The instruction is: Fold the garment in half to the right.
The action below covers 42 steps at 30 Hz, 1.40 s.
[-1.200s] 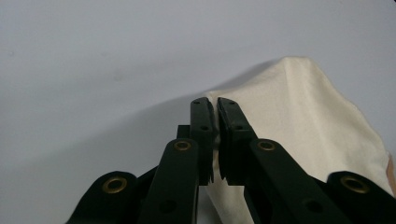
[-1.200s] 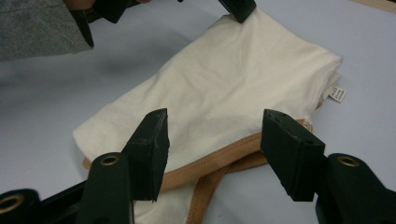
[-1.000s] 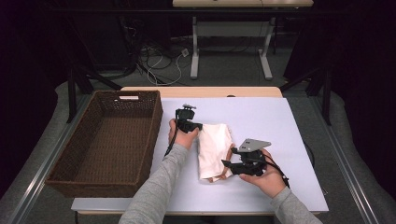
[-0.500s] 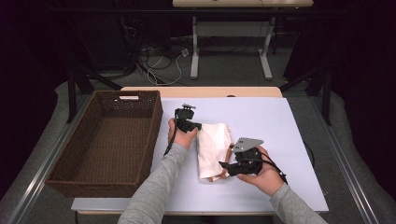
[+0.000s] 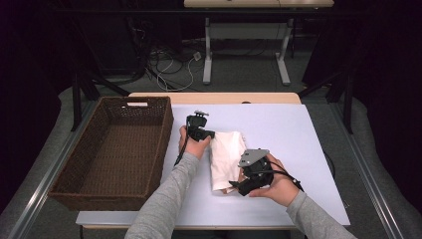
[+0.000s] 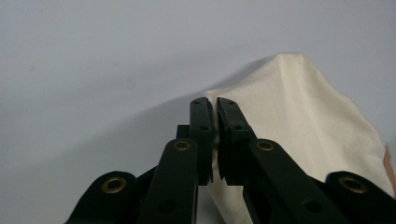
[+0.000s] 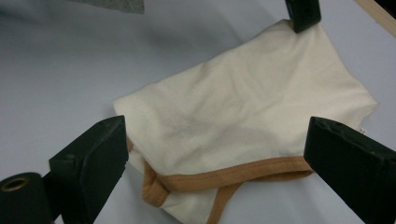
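A pale bench (image 5: 293,134) carries a folded cream garment (image 5: 226,159) near its middle; a brown wicker basket (image 5: 159,149) stands along the bench's left edge

Cream cloth (image 7: 243,107) w/ tan trim, dk brown woven basket (image 5: 74,179), lavender table (image 5: 298,134).

Folded garment (image 5: 226,157): soft cream cloth, matt, lightly creased, with a tan stitched binding (image 7: 243,175) along its hem.
Table top (image 5: 298,134) under the garment: smooth, matt, pale sheet; a bare light-wood edge (image 5: 214,97) on its far side.
Basket (image 5: 72,169) beside the garment: dark brown woven wicker, rough and matt.
Left gripper (image 6: 215,105) and right gripper (image 7: 217,140): black plastic with a dull sheen, brass-coloured metal rivets (image 6: 114,184); a grey matt plate (image 5: 253,157) tops the right one.
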Available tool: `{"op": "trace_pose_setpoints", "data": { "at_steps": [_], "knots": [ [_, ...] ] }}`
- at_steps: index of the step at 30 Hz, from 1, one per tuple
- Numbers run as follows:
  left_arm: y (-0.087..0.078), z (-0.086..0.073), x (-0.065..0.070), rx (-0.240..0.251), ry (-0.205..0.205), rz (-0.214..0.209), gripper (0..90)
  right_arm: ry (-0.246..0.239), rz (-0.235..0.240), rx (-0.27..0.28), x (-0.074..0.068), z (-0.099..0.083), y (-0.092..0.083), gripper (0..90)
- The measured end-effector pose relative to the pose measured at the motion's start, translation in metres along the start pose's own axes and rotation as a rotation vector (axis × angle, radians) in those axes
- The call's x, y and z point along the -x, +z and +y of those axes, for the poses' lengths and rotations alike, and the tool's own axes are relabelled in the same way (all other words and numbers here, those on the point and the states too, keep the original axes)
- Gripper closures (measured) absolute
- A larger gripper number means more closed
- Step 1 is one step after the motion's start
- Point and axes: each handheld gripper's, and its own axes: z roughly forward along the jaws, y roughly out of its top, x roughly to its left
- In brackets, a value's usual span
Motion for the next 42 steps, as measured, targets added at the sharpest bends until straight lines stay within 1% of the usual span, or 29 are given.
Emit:
{"op": "trace_pose_setpoints", "data": {
  "at_steps": [1, 3, 5, 6, 7, 9, 10, 12, 13, 14, 15, 18, 20, 21, 22, 24, 25, 26, 27, 28, 29, 30, 31, 33, 35, 36, 38, 41, 42],
  "knots": [
    [0.000, 0.000, 0.000, 0.000, 0.002, 0.000, 85.3, -0.017, 0.005, -0.007, -0.001, 0.001, 0.000, 4.7],
    [0.000, 0.000, 0.000, 0.001, 0.005, -0.001, 85.3, -0.055, -0.004, -0.026, -0.004, 0.004, 0.001, 3.5],
    [0.000, 0.000, 0.000, 0.003, 0.007, -0.003, 85.3, -0.112, -0.023, -0.039, -0.007, 0.005, 0.001, 3.8],
    [0.000, 0.000, 0.000, 0.004, 0.016, 0.001, 85.3, -0.148, -0.020, -0.048, -0.008, 0.006, 0.001, 5.7],
    [0.000, 0.000, 0.001, 0.004, 0.017, 0.001, 85.3, -0.174, -0.020, -0.055, -0.010, 0.006, 0.002, 9.0],
    [-0.001, 0.000, 0.001, 0.005, 0.033, 0.007, 85.3, -0.234, -0.026, -0.062, -0.014, 0.006, 0.003, 15.5],
    [-0.001, 0.000, 0.002, 0.007, 0.030, 0.007, 85.2, -0.261, -0.022, -0.071, -0.015, 0.006, 0.003, 15.4],
    [-0.001, 0.000, 0.002, 0.009, 0.032, 0.009, 85.2, -0.299, -0.027, -0.081, -0.019, 0.005, 0.004, 17.1],
    [-0.001, 0.000, 0.002, 0.011, 0.037, 0.015, 85.2, -0.318, -0.023, -0.086, -0.020, 0.005, 0.005, 19.5],
    [-0.001, 0.000, 0.001, 0.012, 0.044, 0.015, 85.2, -0.335, -0.006, -0.085, -0.021, 0.005, 0.005, 20.6],
    [-0.001, 0.000, 0.002, 0.013, 0.044, 0.014, 85.2, -0.344, 0.002, -0.089, -0.023, 0.005, 0.006, 21.3],
    [-0.001, 0.000, 0.002, 0.017, 0.045, 0.019, 85.2, -0.378, 0.017, -0.098, -0.026, 0.004, 0.008, 27.7],
    [0.000, 0.000, 0.003, 0.018, 0.048, 0.023, 85.2, -0.383, 0.034, -0.097, -0.027, 0.003, 0.010, 31.9],
    [0.000, 0.000, 0.003, 0.019, 0.051, 0.024, 85.2, -0.386, 0.043, -0.112, -0.027, 0.002, 0.011, 32.6],
    [0.000, 0.000, 0.003, 0.018, 0.053, 0.025, 85.2, -0.398, 0.048, -0.120, -0.027, 0.002, 0.013, 33.2],
    [0.000, 0.000, 0.003, 0.015, 0.057, 0.028, 85.2, -0.437, 0.063, -0.114, -0.028, 0.001, 0.016, 35.7],
    [0.001, 0.000, 0.003, 0.012, 0.066, 0.030, 85.2, -0.454, 0.073, -0.126, -0.029, 0.000, 0.018, 35.9],
    [0.001, 0.000, 0.003, 0.012, 0.066, 0.030, 85.2, -0.463, 0.075, -0.129, -0.031, 0.000, 0.019, 36.1],
    [0.001, 0.000, 0.003, 0.008, 0.084, 0.038, 85.2, -0.485, 0.074, -0.137, -0.032, 0.000, 0.021, 36.1],
    [0.001, 0.000, 0.004, 0.011, 0.075, 0.036, 85.2, -0.494, 0.070, -0.136, -0.033, 0.000, 0.023, 36.4],
    [0.001, 0.000, 0.004, 0.011, 0.075, 0.036, 85.2, -0.507, 0.067, -0.146, -0.033, 0.000, 0.024, 37.4],
    [0.002, 0.000, 0.004, 0.010, 0.077, 0.037, 85.2, -0.517, 0.068, -0.147, -0.033, -0.001, 0.026, 37.9],
    [0.002, 0.000, 0.004, 0.010, 0.077, 0.037, 85.2, -0.517, 0.068, -0.147, -0.033, -0.001, 0.026, 37.9],
    [0.002, 0.000, 0.004, 0.009, 0.084, 0.037, 85.2, -0.540, 0.070, -0.164, -0.034, -0.001, 0.030, 38.2],
    [0.002, 0.000, 0.003, 0.008, 0.088, 0.032, 85.2, -0.549, 0.065, -0.177, -0.035, -0.001, 0.033, 37.6],
    [0.002, 0.000, 0.003, 0.007, 0.089, 0.032, 85.2, -0.562, 0.064, -0.172, -0.035, -0.002, 0.034, 37.4],
    [0.002, 0.000, 0.003, 0.007, 0.089, 0.031, 85.3, -0.577, 0.062, -0.180, -0.035, -0.002, 0.037, 37.0],
    [0.002, 0.000, 0.003, 0.009, 0.082, 0.029, 85.3, -0.596, 0.053, -0.210, -0.036, -0.003, 0.040, 36.8],
    [0.002, 0.000, 0.003, 0.009, 0.082, 0.028, 85.2, -0.604, 0.053, -0.212, -0.036, -0.004, 0.041, 36.8]
  ]
}}
